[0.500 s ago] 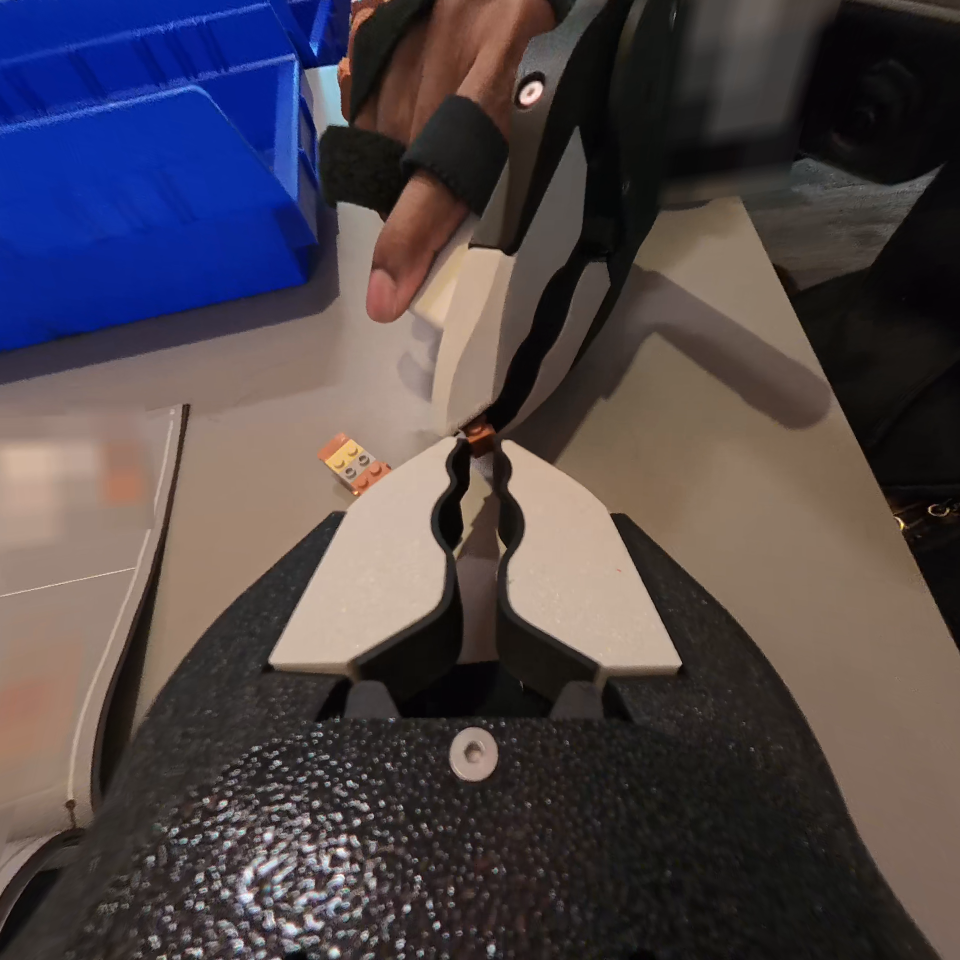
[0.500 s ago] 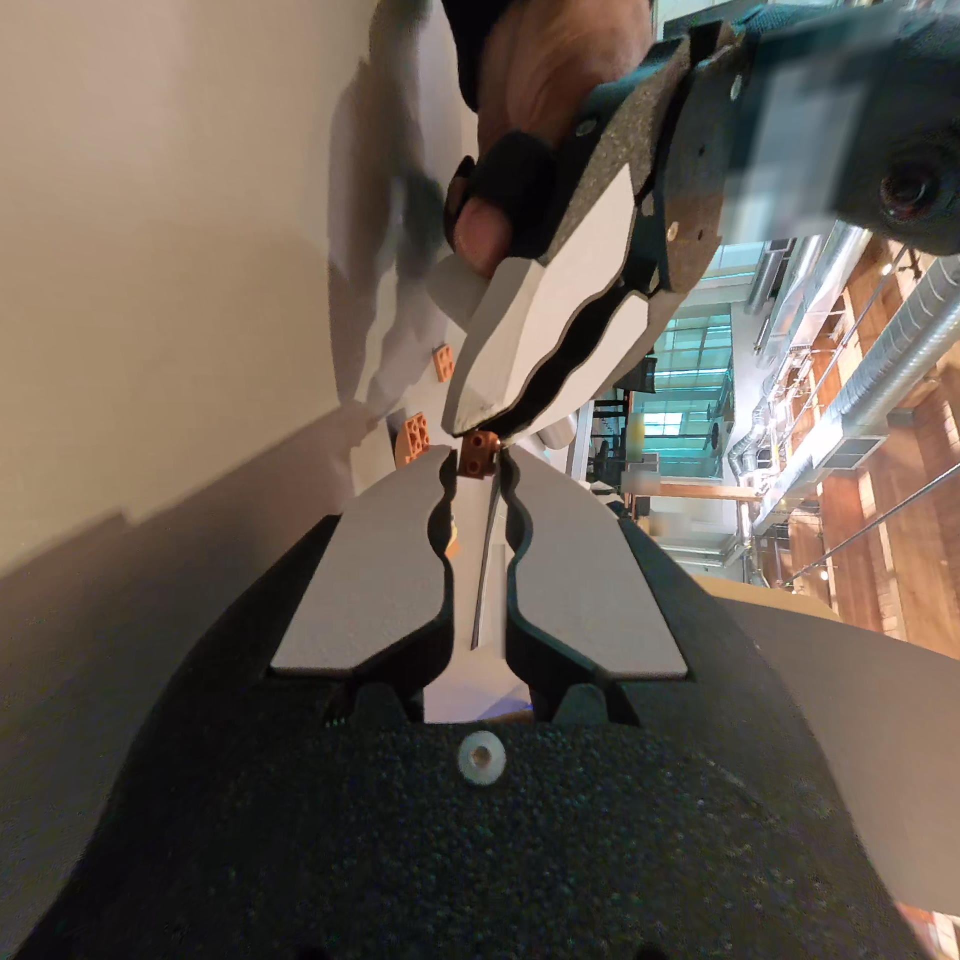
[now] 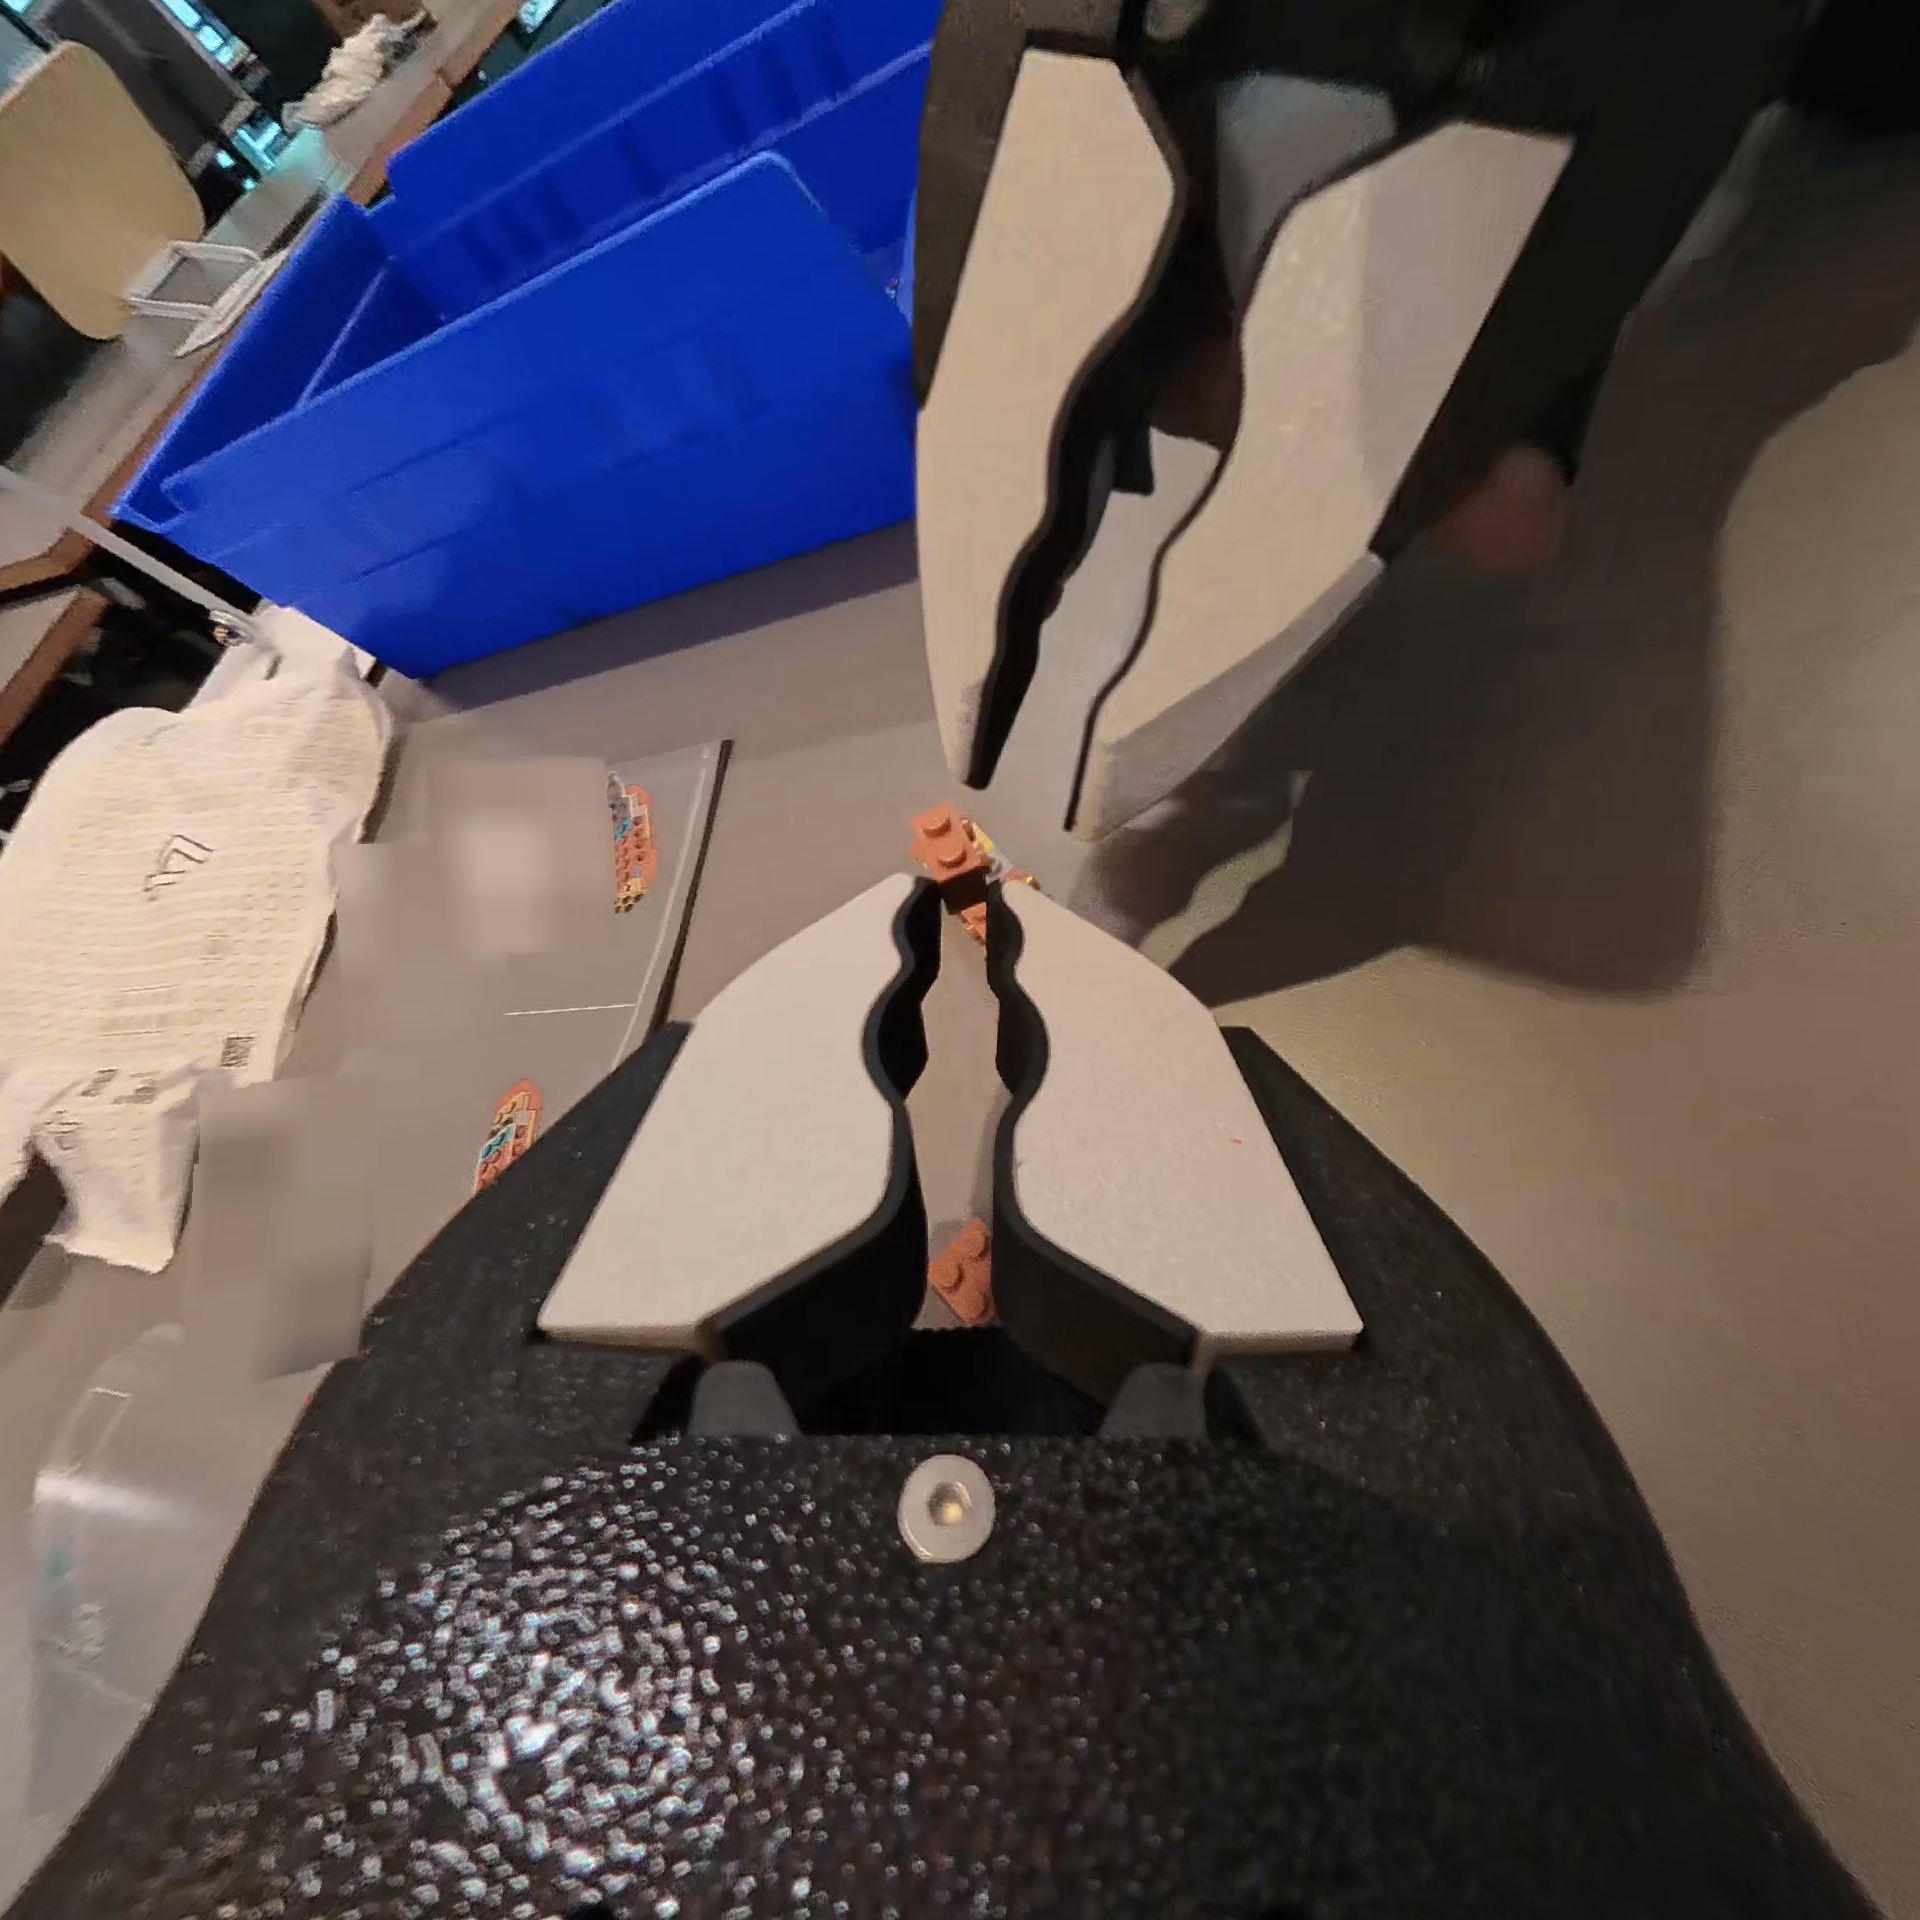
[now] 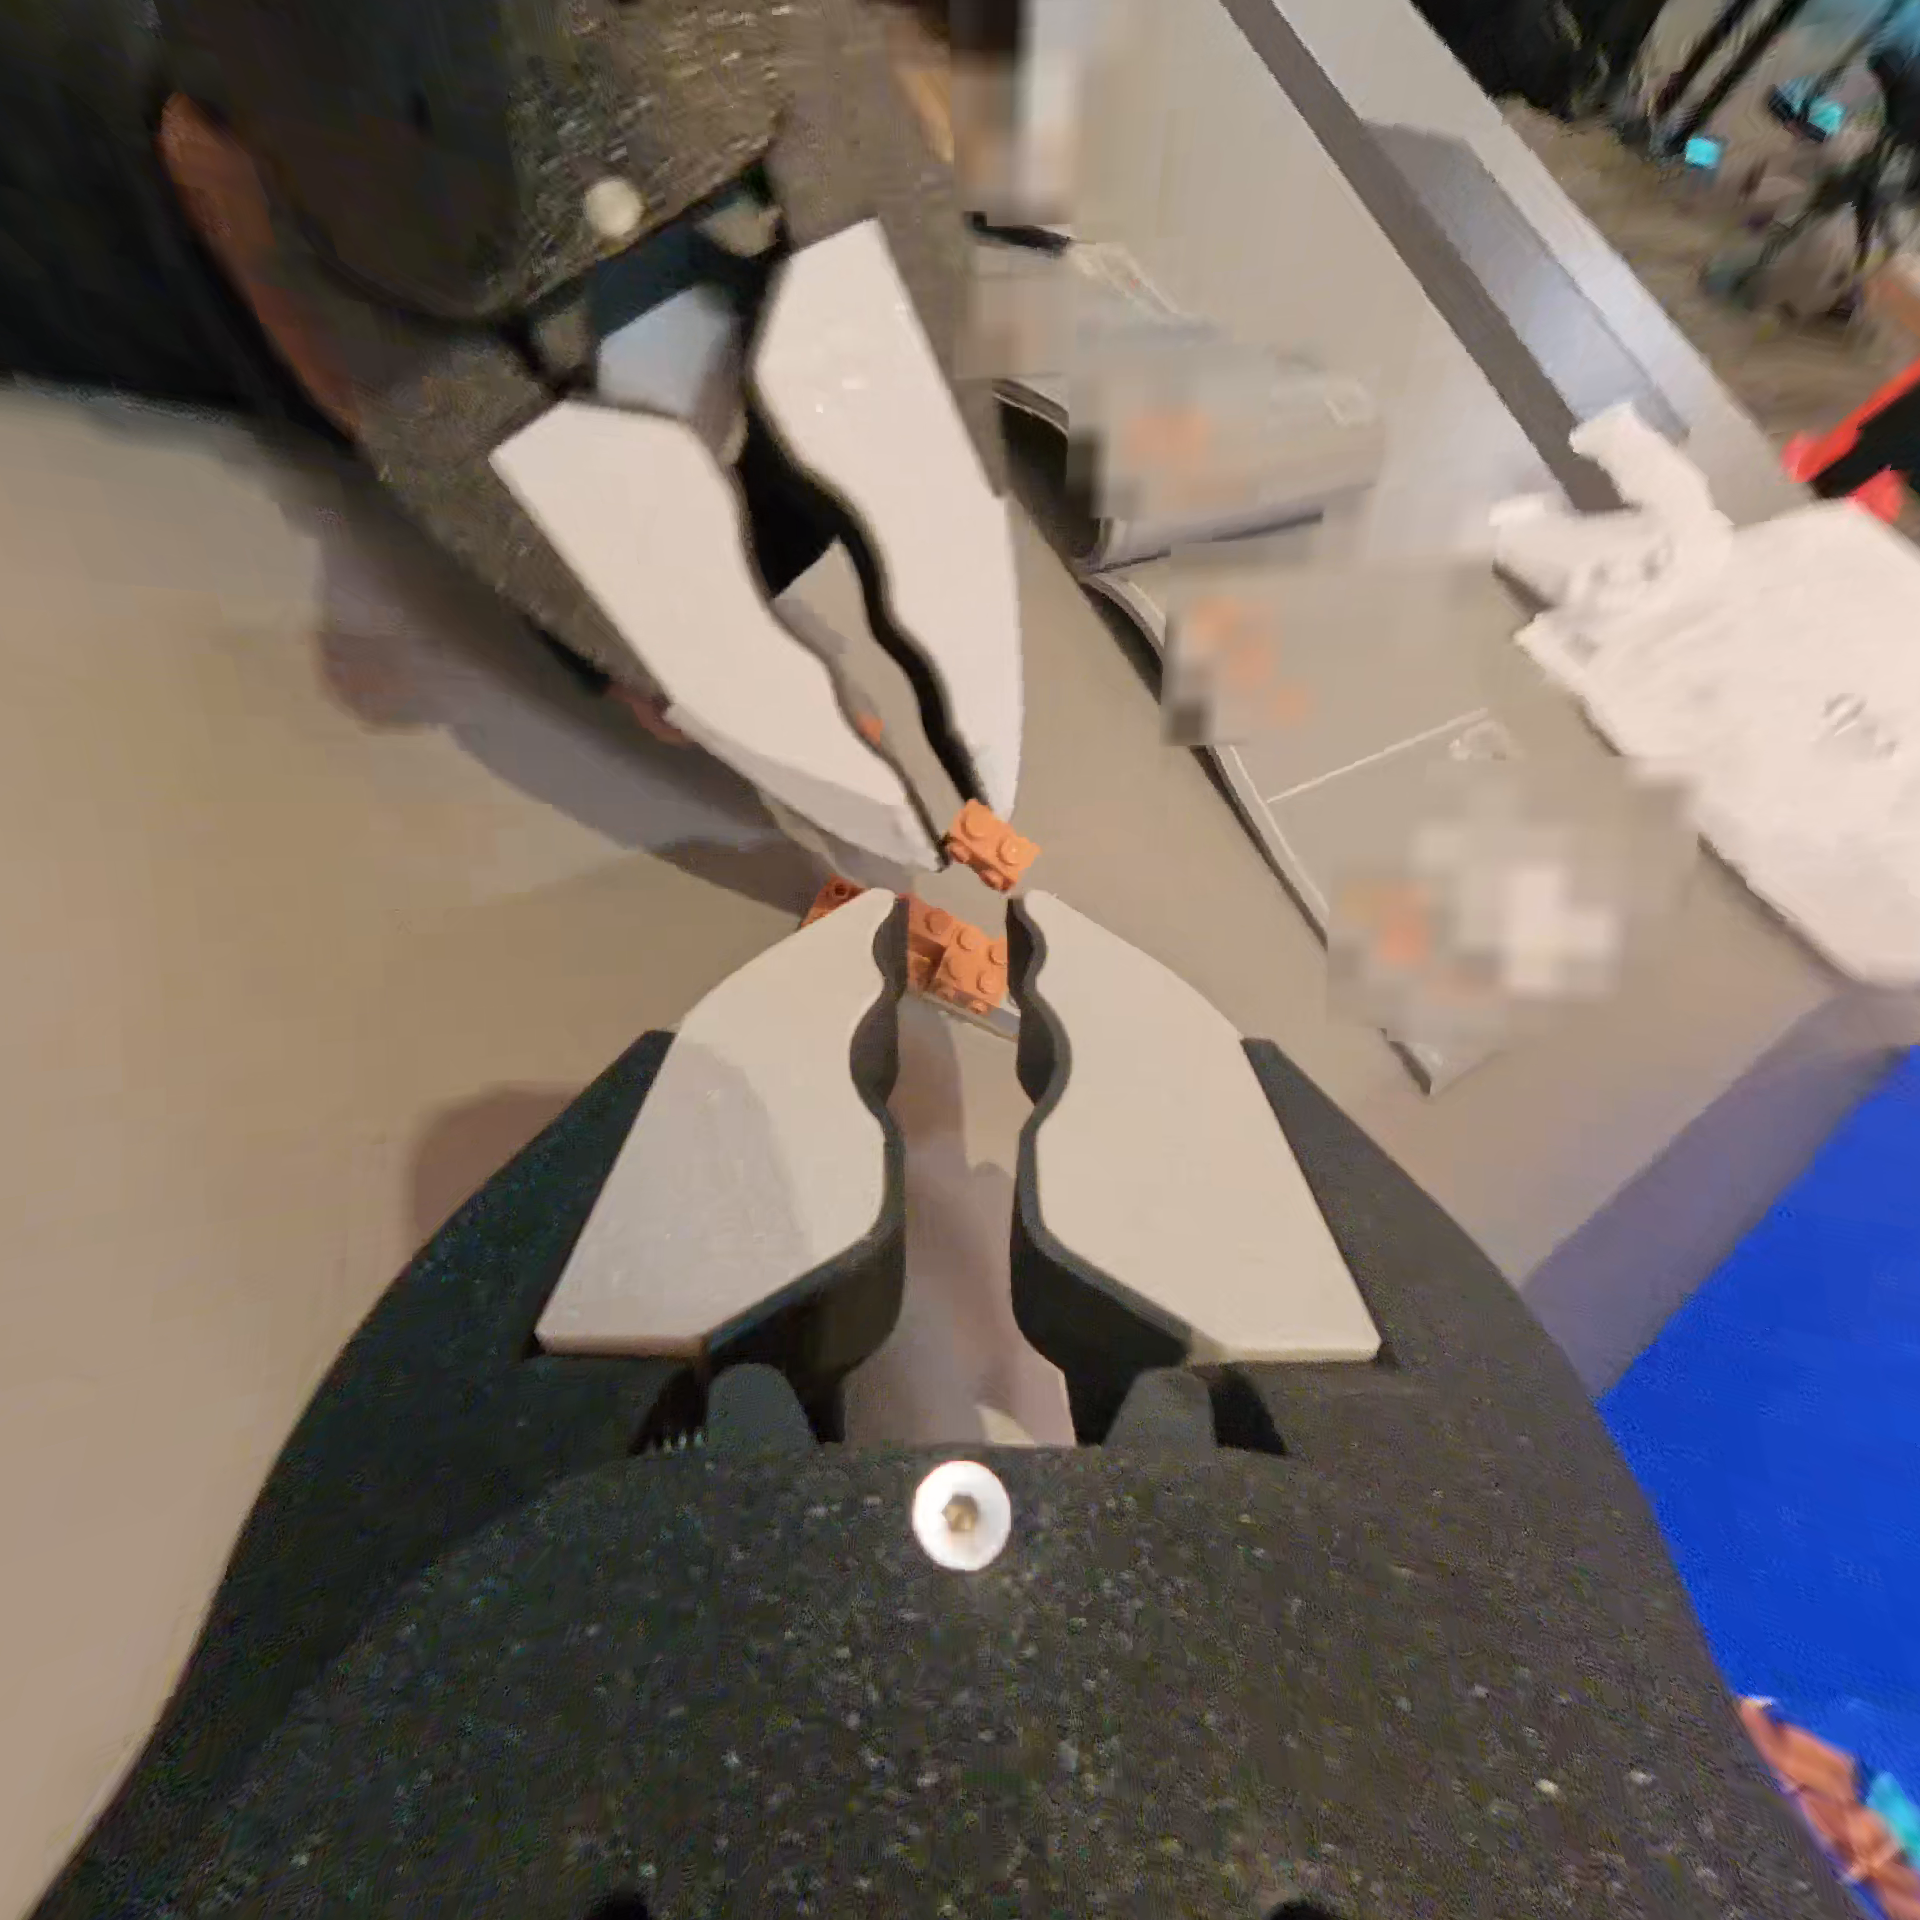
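Note:
My left gripper (image 3: 961,896) is shut on a small orange-brown brick (image 3: 948,847), which sticks out beyond its tips above the grey table (image 3: 1455,1143). The right wrist view shows the same grasp: the left gripper (image 4: 966,840) pinches the brick (image 4: 995,847) at its tips. My right gripper (image 4: 956,916) is open, and its tips stand just short of that brick. In the left wrist view the right gripper (image 3: 1027,800) shows nothing between its tips. A small cluster of orange bricks (image 4: 958,961) lies on the table below and shows through the right gripper's gap.
Blue bins (image 3: 571,416) stand at the back of the table, and one shows in the right wrist view (image 4: 1787,1351). An open booklet (image 3: 582,914) and a white printed bag (image 3: 177,914) lie beside them. Loose orange bricks (image 3: 961,1273) (image 4: 831,899) lie near the fingers. The grippers are tip to tip, or close to it.
Half a second ago both grippers met tip to tip on the orange brick. Now the right gripper has opened and let it go, and the left keeps it. Both views have swung.

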